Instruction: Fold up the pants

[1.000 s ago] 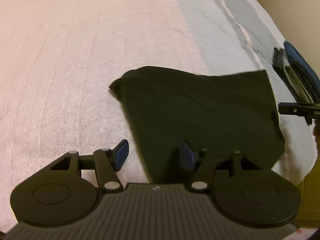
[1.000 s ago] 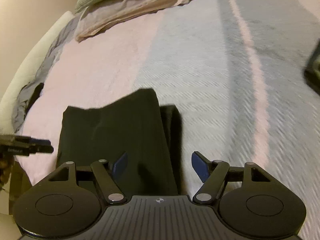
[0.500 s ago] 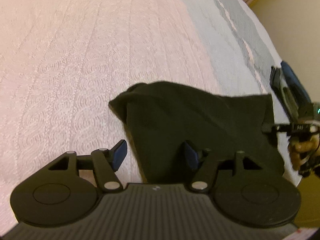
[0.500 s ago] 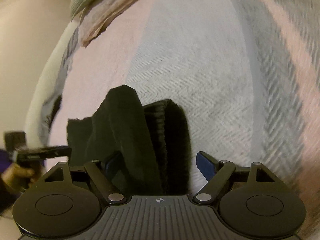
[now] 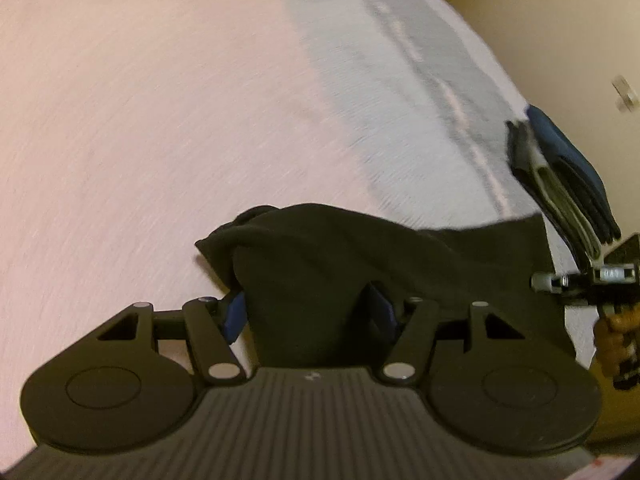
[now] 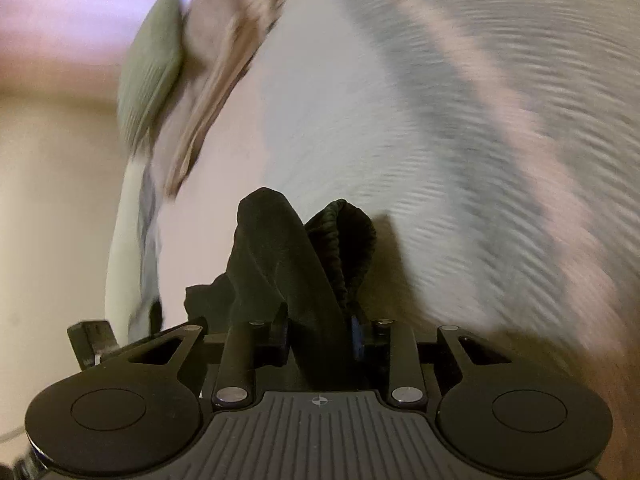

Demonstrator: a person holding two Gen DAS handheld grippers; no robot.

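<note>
The black pants point(image 5: 360, 256) lie folded on the bed point(image 5: 120, 120), near its front edge. My left gripper point(image 5: 306, 314) is open and low over the near fold, with black cloth filling the gap between its blue pads. My right gripper point(image 6: 318, 334) is shut on a bunched edge of the pants point(image 6: 280, 248), whose ribbed waistband point(image 6: 348, 236) curls up just beyond the fingers. In the left wrist view the right gripper point(image 5: 580, 280) sits at the pants' right end, held by a hand point(image 5: 616, 328). Part of the left gripper point(image 6: 92, 340) shows at the lower left of the right wrist view.
A stack of folded dark and blue clothes point(image 5: 568, 184) rests at the bed's right edge, beside a cream wall. A green pillow point(image 6: 152, 60) and a beige one point(image 6: 224, 60) lie at the far end of the pink and grey striped cover point(image 6: 440, 160).
My right gripper has shut on the pants' edge and tilted, bunching the cloth upward. My left gripper has slid onto the fold and stays open.
</note>
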